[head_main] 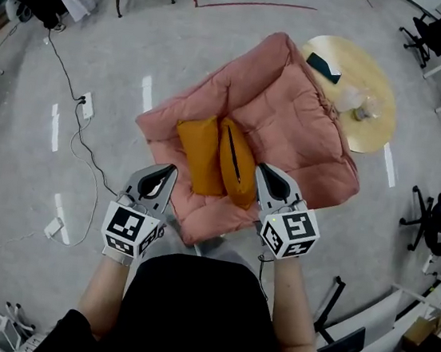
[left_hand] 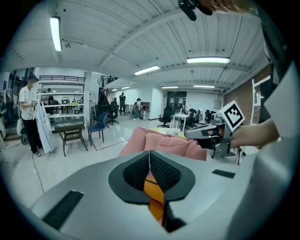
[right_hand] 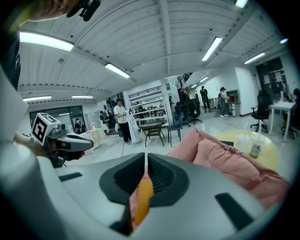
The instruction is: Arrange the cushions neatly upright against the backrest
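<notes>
Two orange cushions sit side by side on a pink padded sofa [head_main: 293,116]. The left cushion [head_main: 197,156] leans against the right one [head_main: 238,164], which shows a dark zipper along its top. My left gripper [head_main: 170,170] hangs shut just left of the cushions' near ends, holding nothing. My right gripper [head_main: 261,169] is shut too, close beside the right cushion's near end. In the left gripper view the shut jaws [left_hand: 150,152] show a strip of orange below them. The right gripper view shows the same under its jaws [right_hand: 146,154].
A round yellow table [head_main: 376,127] stands beyond the sofa's right corner, with a bottle [head_main: 364,110] and a dark object [head_main: 323,66] on it. Cables and a power strip [head_main: 87,104] lie on the floor at left. Office chairs [head_main: 440,220] stand at right.
</notes>
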{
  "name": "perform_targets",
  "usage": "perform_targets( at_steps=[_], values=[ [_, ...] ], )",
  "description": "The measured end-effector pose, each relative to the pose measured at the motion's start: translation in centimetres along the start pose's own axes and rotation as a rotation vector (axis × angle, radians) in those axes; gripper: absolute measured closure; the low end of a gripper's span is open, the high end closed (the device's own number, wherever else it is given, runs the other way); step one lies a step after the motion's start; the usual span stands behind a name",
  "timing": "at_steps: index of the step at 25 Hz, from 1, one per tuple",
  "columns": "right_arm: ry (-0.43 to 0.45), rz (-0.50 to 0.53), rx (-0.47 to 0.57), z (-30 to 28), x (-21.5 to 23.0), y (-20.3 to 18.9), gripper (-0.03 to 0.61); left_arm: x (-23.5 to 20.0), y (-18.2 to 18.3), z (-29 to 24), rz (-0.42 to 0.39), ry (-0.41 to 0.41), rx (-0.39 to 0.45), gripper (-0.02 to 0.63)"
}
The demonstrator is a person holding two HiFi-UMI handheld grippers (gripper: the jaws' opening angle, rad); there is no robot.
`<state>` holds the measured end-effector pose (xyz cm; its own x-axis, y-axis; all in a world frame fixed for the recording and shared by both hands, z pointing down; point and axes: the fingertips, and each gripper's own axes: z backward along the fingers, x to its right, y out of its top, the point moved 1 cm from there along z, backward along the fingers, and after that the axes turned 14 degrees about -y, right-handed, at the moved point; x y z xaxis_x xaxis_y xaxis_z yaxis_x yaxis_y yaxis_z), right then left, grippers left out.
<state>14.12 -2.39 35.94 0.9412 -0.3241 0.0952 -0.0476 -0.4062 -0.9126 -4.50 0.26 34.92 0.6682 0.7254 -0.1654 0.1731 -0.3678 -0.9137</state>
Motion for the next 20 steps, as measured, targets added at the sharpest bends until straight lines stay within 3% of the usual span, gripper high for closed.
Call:
perform_targets(
  at_steps=[7, 13, 20],
  values=[
    [-0.091, -0.005, -0.093, -2.8, -0.2, -1.6, 0.561, -4.5, -2.3, -2.7, -0.023, -0.072, -0.072, 0.598],
    [-0.193, -0.021, -0.258, -5.7, -0.1, -4.5, 0.526, -8.1, -5.1, -5.4, 0.062, -0.185, -0.108, 0.597],
    [-0.236, 0.005, -0.446, -10.4, 0.1, -8.5, 0.423, -11.9, -9.2, -9.6, 0.075, -0.302, -0.225, 0.483]
  ],
)
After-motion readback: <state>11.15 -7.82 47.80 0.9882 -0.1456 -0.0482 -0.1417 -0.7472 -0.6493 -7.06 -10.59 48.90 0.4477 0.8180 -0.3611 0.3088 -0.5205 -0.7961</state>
